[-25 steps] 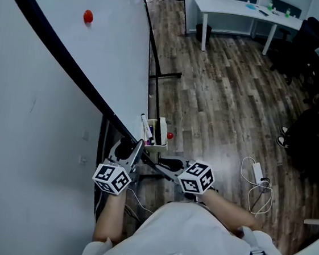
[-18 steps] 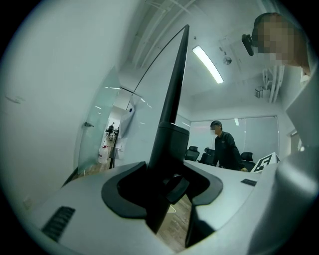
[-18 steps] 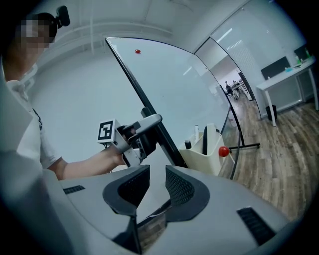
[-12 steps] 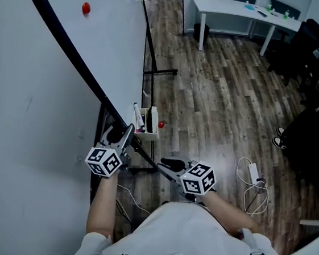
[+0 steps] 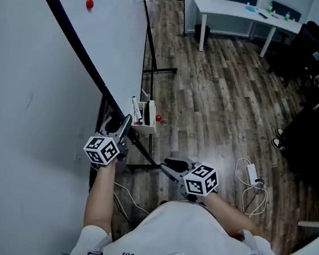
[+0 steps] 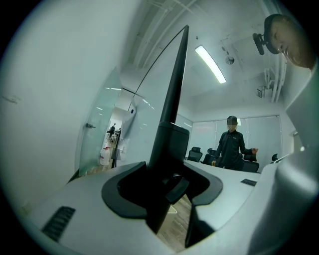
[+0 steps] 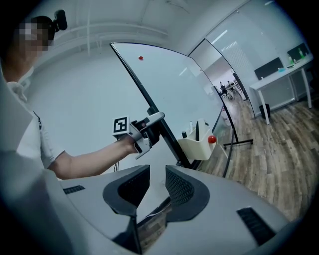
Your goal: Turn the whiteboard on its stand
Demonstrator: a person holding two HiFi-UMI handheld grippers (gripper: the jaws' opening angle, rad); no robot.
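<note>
Jaws of my left gripper (image 5: 122, 127) clamp the whiteboard (image 5: 118, 39) by its black edge; right gripper (image 5: 170, 165) jaws apart, empty, beside the marker tray (image 5: 146, 129).

The floor (image 5: 219, 102) is brown wood. A long white desk (image 5: 230, 9) stands far off, with a black bin (image 5: 202, 33) under it. Black chairs (image 5: 297, 45) sit near the end of the desk. A white cord (image 5: 258, 192) lies in loops on the floor, with a white plug block (image 5: 253, 172) on it. A white box (image 5: 144, 122) holds pens, and a little red ball (image 5: 158, 118) is just beside it. A person (image 6: 232, 147) in dark clothes stands far back in the room. A long light (image 6: 210, 63) shines on the ceiling.
</note>
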